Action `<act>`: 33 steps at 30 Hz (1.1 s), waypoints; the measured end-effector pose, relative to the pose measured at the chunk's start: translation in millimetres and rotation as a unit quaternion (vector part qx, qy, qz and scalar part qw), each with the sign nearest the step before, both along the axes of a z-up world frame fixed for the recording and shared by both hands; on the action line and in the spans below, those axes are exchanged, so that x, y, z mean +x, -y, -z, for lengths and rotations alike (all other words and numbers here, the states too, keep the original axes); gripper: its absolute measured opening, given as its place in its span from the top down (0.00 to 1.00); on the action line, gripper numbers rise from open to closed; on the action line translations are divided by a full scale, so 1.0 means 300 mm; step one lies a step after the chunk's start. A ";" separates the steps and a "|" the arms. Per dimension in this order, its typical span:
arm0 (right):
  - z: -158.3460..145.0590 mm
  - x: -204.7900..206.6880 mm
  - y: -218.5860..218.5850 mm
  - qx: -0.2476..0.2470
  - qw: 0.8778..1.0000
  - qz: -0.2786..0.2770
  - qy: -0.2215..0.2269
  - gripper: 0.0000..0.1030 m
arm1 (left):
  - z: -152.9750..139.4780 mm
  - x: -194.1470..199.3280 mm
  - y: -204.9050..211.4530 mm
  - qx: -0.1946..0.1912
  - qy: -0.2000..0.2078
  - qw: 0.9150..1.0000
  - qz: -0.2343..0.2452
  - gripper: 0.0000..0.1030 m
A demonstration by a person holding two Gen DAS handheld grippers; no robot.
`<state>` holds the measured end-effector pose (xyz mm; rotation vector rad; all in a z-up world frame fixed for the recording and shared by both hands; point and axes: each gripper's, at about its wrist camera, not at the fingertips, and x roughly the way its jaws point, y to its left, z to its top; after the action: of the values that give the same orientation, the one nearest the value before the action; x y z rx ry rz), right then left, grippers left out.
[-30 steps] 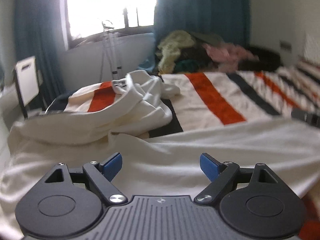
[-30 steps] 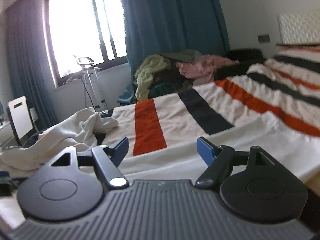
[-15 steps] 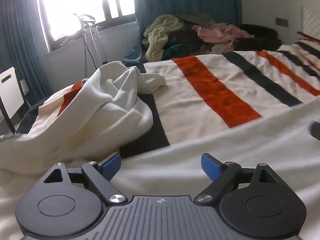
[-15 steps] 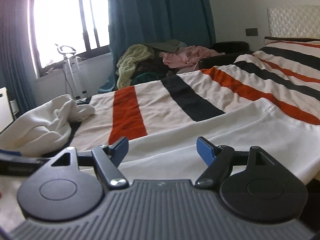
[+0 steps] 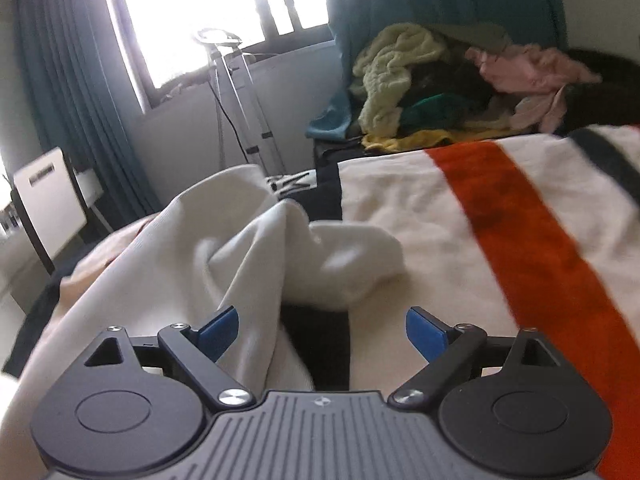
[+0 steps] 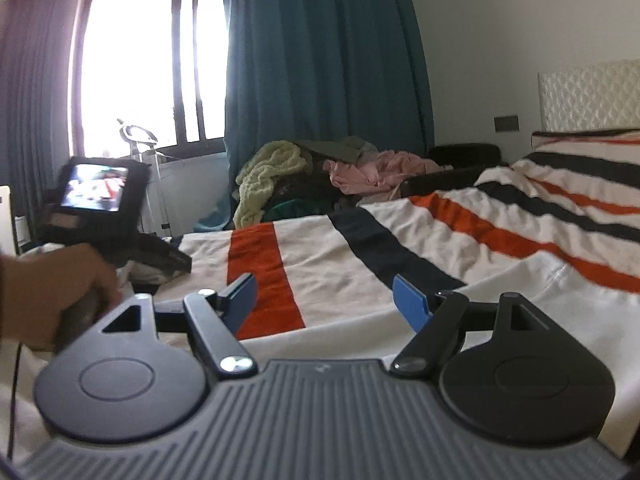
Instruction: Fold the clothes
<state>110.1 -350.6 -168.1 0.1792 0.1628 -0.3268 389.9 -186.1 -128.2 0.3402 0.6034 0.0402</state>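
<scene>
Between the blue pads of the left gripper [image 5: 322,330] a fold of the cream garment [image 5: 208,256] stands up off the bed, nearer the left pad than the right; the jaws have just been opening wider, and neither pad presses on the cloth, so nothing is gripped. Just beyond the fold lies a dark gap of bedspread, then a rounded end of the same garment, possibly a sleeve, though motion blur leaves that unsure. On the other side, the right gripper [image 6: 324,300] hangs released over a flat cream stretch of cloth at the near edge of the striped bedspread [image 6: 360,256], its jaws apart and empty. The person's left hand [image 6: 52,292] shows at the edge of that view, wrapped round the other tool's handle.

The risk from here, as I judge it, is a poor bite: closing on the bunched ridge could catch several layers at once, or only a loose crease, and the garment would then lift twisted instead of spreading flat for a fold.

Farther off, a heap of unsorted clothes [image 5: 440,80] sits past the bed's far edge, below the teal curtain [image 6: 320,60] and bright window [image 6: 140,60].
</scene>
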 end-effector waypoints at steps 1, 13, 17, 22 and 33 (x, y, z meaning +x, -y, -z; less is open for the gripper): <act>0.010 0.011 0.009 0.007 1.000 0.002 -0.003 0.25 | 0.016 0.042 0.014 0.009 0.001 1.000 -0.013 0.11; 0.100 0.089 0.063 0.069 0.997 0.014 -0.032 0.25 | 0.091 0.220 0.065 0.023 0.043 0.996 -0.075 0.52; 0.100 0.085 0.062 0.069 0.997 0.013 -0.030 0.25 | 0.042 0.191 0.072 0.018 0.036 0.998 -0.049 0.73; 0.092 0.079 0.064 0.071 0.997 0.016 -0.024 0.25 | -0.113 0.050 0.116 -0.032 0.051 0.998 0.024 0.76; 0.060 0.039 0.109 0.099 0.995 0.033 -0.004 0.25 | -0.336 -0.287 0.171 -0.254 -0.003 0.926 0.280 0.69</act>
<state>121.7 -383.4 -186.1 0.3794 0.1970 -0.3776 303.9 -237.3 -27.4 -0.0025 0.4832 -0.6594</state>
